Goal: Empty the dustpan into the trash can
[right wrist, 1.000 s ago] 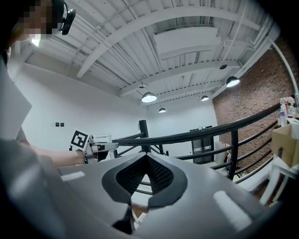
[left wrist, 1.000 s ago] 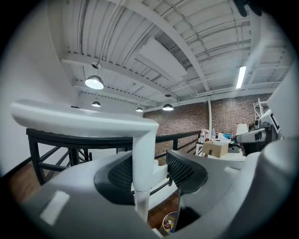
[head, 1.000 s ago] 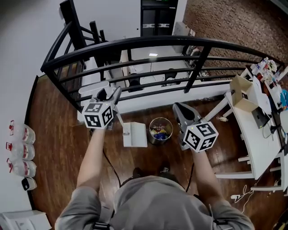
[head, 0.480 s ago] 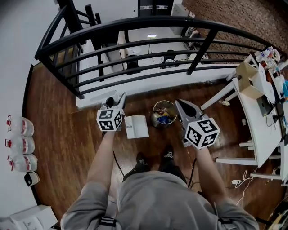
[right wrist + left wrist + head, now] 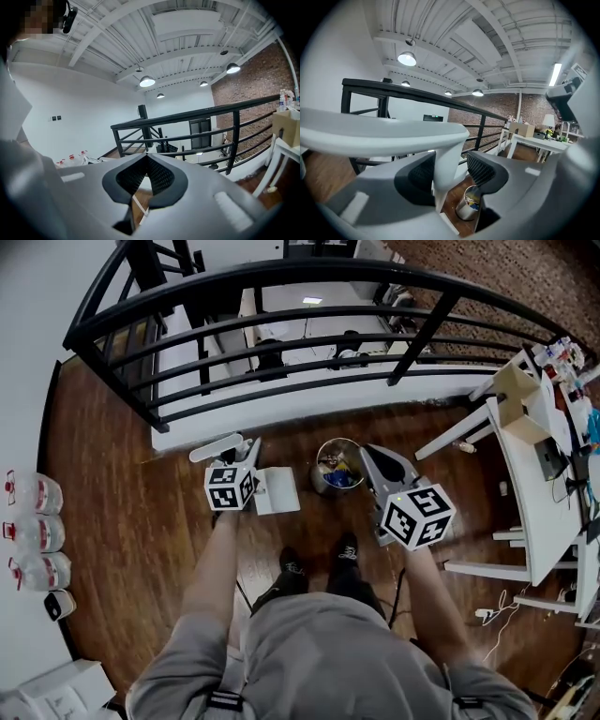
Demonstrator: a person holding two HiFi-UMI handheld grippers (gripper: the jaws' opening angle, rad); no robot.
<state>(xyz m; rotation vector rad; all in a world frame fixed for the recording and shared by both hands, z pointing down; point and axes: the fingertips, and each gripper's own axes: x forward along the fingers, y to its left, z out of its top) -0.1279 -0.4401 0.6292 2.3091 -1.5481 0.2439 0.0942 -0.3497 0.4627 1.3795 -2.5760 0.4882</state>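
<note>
The left gripper (image 5: 450,171) is clamped on the upright handle of the white dustpan (image 5: 278,491). The pan sits low by the wood floor (image 5: 122,521), just left of the trash can (image 5: 337,468) and apart from it. The right gripper (image 5: 146,158), just right of the can, has its jaws pressed together on nothing. The can holds colourful rubbish. Beyond stands a black railing (image 5: 281,270).

One dustpan (image 5: 277,491); one trash can (image 5: 320,476); three bottles (image 5: 28,540)
</note>
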